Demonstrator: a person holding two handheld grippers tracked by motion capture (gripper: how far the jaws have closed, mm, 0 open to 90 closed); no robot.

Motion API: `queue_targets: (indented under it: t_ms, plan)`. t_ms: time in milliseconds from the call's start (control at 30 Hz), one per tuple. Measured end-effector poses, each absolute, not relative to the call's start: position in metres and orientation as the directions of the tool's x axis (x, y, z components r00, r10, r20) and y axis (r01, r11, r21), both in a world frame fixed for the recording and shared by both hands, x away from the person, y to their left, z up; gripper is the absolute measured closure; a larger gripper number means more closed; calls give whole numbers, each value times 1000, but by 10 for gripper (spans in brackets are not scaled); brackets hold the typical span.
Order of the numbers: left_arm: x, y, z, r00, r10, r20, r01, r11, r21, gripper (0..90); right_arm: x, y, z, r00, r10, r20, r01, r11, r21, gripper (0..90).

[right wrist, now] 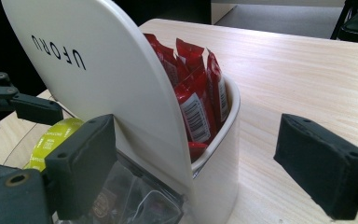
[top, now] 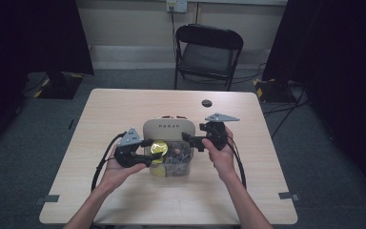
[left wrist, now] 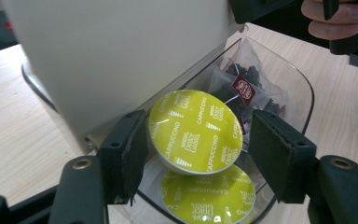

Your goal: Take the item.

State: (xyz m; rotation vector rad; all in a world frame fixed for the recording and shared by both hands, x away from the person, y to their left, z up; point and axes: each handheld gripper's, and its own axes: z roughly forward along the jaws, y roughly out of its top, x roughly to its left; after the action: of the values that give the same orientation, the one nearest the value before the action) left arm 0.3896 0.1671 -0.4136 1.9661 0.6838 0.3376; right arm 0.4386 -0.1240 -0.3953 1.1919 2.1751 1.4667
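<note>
my left gripper has its fingers pinching a yellow-green cappuccino capsule by its rim, foil lid facing the camera, held just above the clear bin at the front of the cream organizer. below it, inside that clear bin, a second cappuccino capsule lies flat, and behind them sits a mesh tea bag with a red label. from the high view my left gripper comes in from the left side of the organizer, which stands near the middle of the surface. my right gripper has its fingers spread wide, one on either side of the organizer's curved cream panel, not clearly pressing on it. red sachets stand upright in the rear cup behind that panel. in the high view my right gripper hovers at the organizer's right side, and a black chair stands beyond the surface.
</note>
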Motion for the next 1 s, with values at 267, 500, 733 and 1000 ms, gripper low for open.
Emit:
queue_targets:
  t_ms: [267,500,733,1000]
  plan:
    - [392,162,-415,808,586,-65,338,-370,865,363,439,-124,-396,-630,745,219,483,155,862,118]
    - [394,159,-417,813,578,-71,341,-374,863,362,439,-124,-396,-631,744,218,482,157,862,118]
    - [396,156,-420,821,565,-78,346,-384,856,364,439,-124,-396,-631,744,219,483,156,862,115]
    - [396,157,-420,819,567,-82,354,-389,850,375,439,-124,-396,-631,745,219,483,156,861,115]
